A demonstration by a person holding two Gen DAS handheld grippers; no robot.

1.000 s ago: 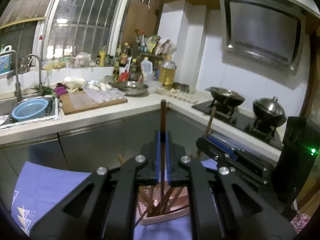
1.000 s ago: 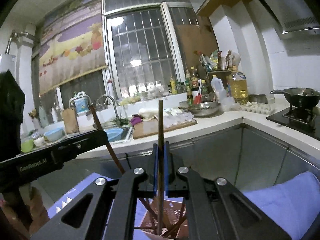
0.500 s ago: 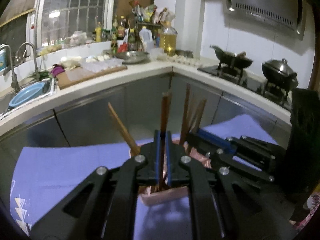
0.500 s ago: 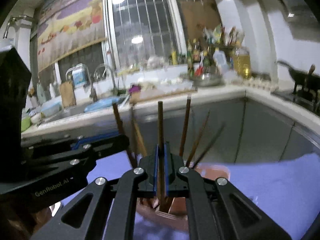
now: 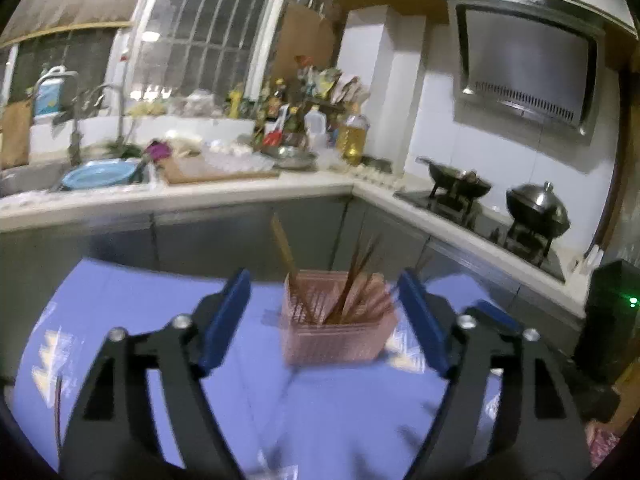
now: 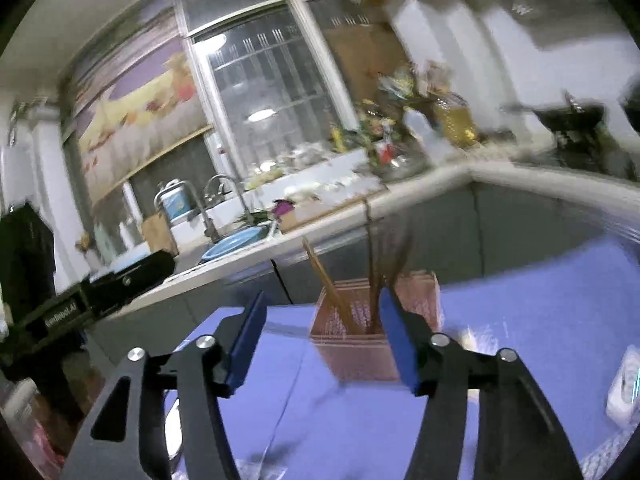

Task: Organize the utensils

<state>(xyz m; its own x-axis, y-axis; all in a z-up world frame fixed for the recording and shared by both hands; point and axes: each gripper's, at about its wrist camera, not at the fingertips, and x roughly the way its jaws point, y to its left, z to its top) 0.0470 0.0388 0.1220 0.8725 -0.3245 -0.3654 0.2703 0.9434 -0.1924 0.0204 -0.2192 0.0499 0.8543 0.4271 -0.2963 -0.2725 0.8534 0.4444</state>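
Both claws have just popped open and hold nothing: left claw (image 5: pixel 324 316) and right claw (image 6: pixel 322 344) gape wide, pads clear. Chopsticks (image 5: pixel 352 280) now stand in the pink basket (image 5: pixel 336 340) on the purple-covered bench (image 5: pixel 120 300), just ahead. Risk I'd guess: those leaning sticks get clipped by a finger, tipping that light basket.

a blue cloth (image 5: pixel 168 308) covers the table. a pink basket (image 5: pixel 336 344) stands on the cloth near the far edge, with brown sticks (image 5: pixel 356 276) standing in it. a small white thing (image 6: pixel 622 392) lies on the cloth off to the right, too blurry to tell.
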